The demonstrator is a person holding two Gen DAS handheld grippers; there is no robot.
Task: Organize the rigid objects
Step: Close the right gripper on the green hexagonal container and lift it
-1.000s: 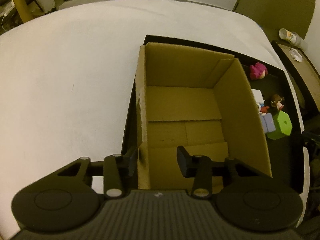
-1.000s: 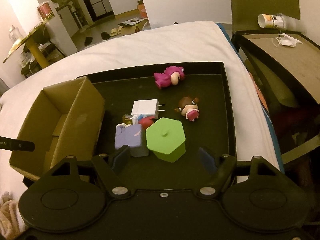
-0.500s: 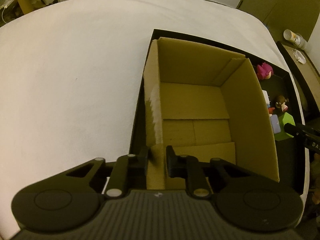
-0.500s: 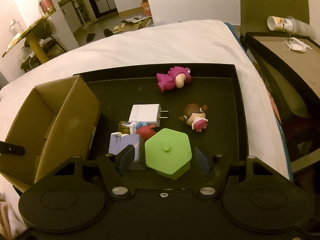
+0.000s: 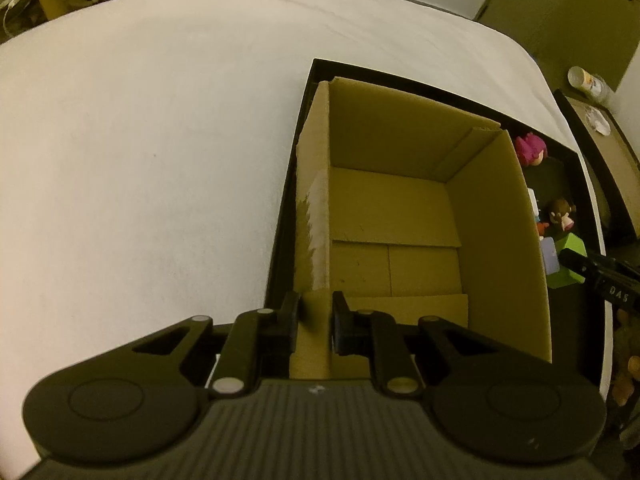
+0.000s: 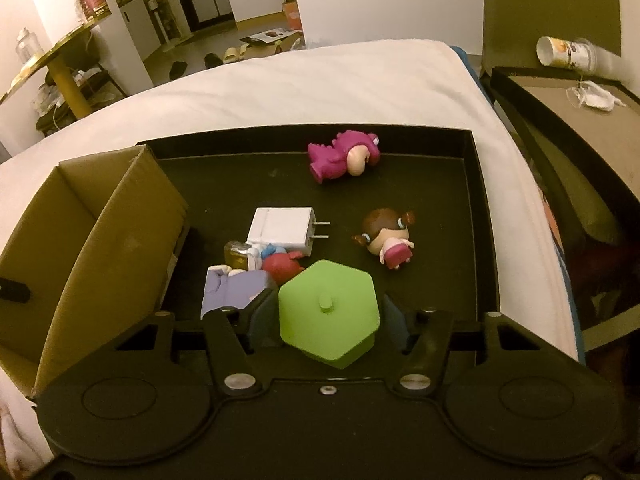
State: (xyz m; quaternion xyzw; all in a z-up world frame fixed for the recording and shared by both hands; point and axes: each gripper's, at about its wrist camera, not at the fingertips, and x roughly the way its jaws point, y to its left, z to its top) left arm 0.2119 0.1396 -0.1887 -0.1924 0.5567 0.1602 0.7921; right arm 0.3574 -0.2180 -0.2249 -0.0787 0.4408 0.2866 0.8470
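Observation:
An open cardboard box [image 5: 400, 216] stands in the left part of a black tray [image 6: 478, 216] on a white bed. My left gripper [image 5: 314, 320] is shut on the box's near left wall corner. My right gripper [image 6: 326, 316] is open, its fingers on either side of a green hexagonal lidded box [image 6: 330, 316], with small gaps. Beside it lie a lilac block [image 6: 234, 290], a red toy [image 6: 282, 266], a white charger [image 6: 282, 228], a brown-haired doll [image 6: 386, 236] and a magenta dinosaur figure [image 6: 344, 156]. The box is empty inside.
The white bedsheet [image 5: 140, 160] spreads left of the tray. A dark side table [image 6: 580, 120] with a tipped cup [image 6: 566, 52] stands right of the bed. The right gripper's finger [image 5: 592, 272] shows in the left wrist view beside the green box [image 5: 570, 260].
My left gripper has closed onto the box's wall corner. My right gripper has moved forward so that the green hexagonal box now sits between its fingers.

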